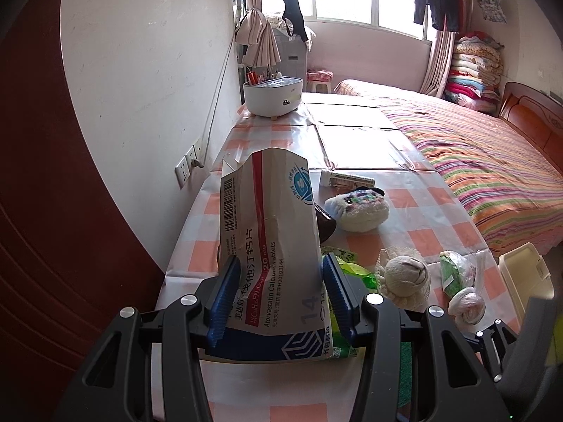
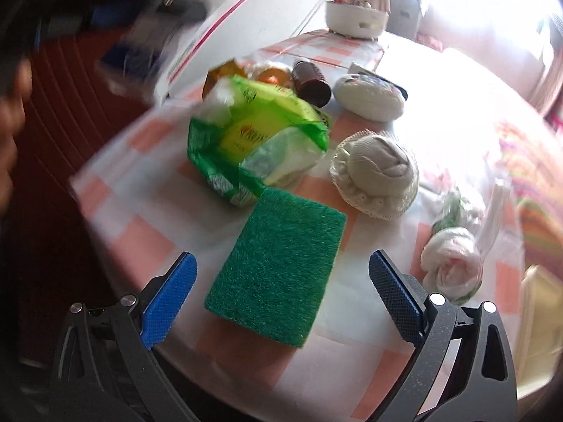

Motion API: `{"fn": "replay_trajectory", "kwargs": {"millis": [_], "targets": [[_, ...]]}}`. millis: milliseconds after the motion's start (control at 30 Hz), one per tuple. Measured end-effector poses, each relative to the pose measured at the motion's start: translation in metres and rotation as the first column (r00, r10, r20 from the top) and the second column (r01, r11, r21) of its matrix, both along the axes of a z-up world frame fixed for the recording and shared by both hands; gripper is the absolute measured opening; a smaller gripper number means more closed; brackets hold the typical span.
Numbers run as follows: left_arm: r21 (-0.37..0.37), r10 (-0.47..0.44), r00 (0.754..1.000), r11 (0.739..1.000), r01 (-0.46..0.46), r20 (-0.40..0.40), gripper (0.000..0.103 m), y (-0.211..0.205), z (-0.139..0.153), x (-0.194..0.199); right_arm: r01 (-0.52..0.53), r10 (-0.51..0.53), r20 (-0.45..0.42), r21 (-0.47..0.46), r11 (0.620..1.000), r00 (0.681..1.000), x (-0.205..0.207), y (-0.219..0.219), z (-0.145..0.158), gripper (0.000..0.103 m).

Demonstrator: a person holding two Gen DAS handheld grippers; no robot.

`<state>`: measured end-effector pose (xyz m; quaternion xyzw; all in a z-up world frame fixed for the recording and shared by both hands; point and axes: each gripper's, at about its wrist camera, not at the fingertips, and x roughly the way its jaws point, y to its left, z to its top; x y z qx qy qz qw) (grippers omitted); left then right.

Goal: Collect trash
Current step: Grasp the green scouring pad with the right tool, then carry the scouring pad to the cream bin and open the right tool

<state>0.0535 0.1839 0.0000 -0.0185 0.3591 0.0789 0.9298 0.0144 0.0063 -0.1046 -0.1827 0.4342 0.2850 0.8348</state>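
A: The table [image 2: 116,190] is full. Where is the trash?

B: The left gripper [image 1: 278,292] squeezes a flat pill box [image 1: 267,232] and holds it up. A green bag [image 2: 253,130] lies in the middle, and a knotted bag [image 2: 452,263] sits near the edge.

A: And the right gripper [image 2: 281,288]?

B: Wide open, holding nothing, over a sponge [image 2: 278,274].

A: What could go wrong?

B: It might grab the sponge or the sock ball [image 2: 376,168]. Those may not be trash. The thin box could slip too.

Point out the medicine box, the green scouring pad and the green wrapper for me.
medicine box [image 1: 271,246], left wrist view, printed front face.
green scouring pad [image 2: 278,274], right wrist view, centre of top surface.
green wrapper [image 2: 260,130], right wrist view, crumpled yellow-green middle.
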Motion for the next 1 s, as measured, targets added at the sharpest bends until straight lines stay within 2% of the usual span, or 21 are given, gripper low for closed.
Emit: {"fn": "replay_trajectory", "kwargs": {"millis": [67, 100, 200, 333, 467, 700, 833, 1000], "targets": [[-0.011, 0.001, 1.0, 1.0, -0.001, -0.004, 0.048, 0.003, -0.002, -0.001, -0.011, 0.012, 0.021, -0.044, 0.999, 1.0, -0.002, 0.007, -0.007, 0.078], [-0.014, 0.001, 1.0, 1.0, -0.001, -0.006, 0.048, 0.004, -0.003, -0.002, -0.014, 0.014, 0.002, -0.04, 0.999, 1.0, -0.001, 0.007, -0.01, 0.068], [-0.023, 0.0, 1.0, 1.0, -0.001, -0.009, 0.048, 0.007, -0.005, -0.003, 0.005, -0.004, 0.02, -0.025, 1.0, 1.0, 0.002, 0.003, -0.008, 0.065], [-0.032, -0.006, 1.0, 0.999, 0.005, -0.008, 0.048, 0.005, -0.006, -0.005, 0.049, -0.046, -0.031, 0.087, 0.995, 0.998, 0.012, -0.018, 0.0, 0.062], [-0.032, -0.024, 1.0, 0.999, 0.024, 0.001, 0.048, -0.004, -0.002, -0.006, 0.115, -0.101, -0.071, 0.223, 0.968, 0.992, 0.018, -0.049, 0.017, 0.062], [-0.025, -0.11, 0.994, 0.994, 0.11, 0.019, 0.048, -0.043, 0.01, -0.002, 0.206, -0.213, -0.015, 0.328, 0.922, 0.977, 0.012, -0.11, 0.049, 0.062], [-0.024, -0.175, 0.984, 0.984, 0.176, 0.024, 0.048, -0.071, 0.015, 0.003, 0.296, -0.324, 0.019, 0.357, 0.886, 0.946, 0.015, -0.154, 0.061, 0.063], [-0.028, -0.269, 0.963, 0.962, 0.27, 0.021, 0.048, -0.113, 0.018, 0.012, 0.417, -0.469, 0.064, 0.365, 0.833, 0.881, 0.013, -0.21, 0.067, 0.063]]}}
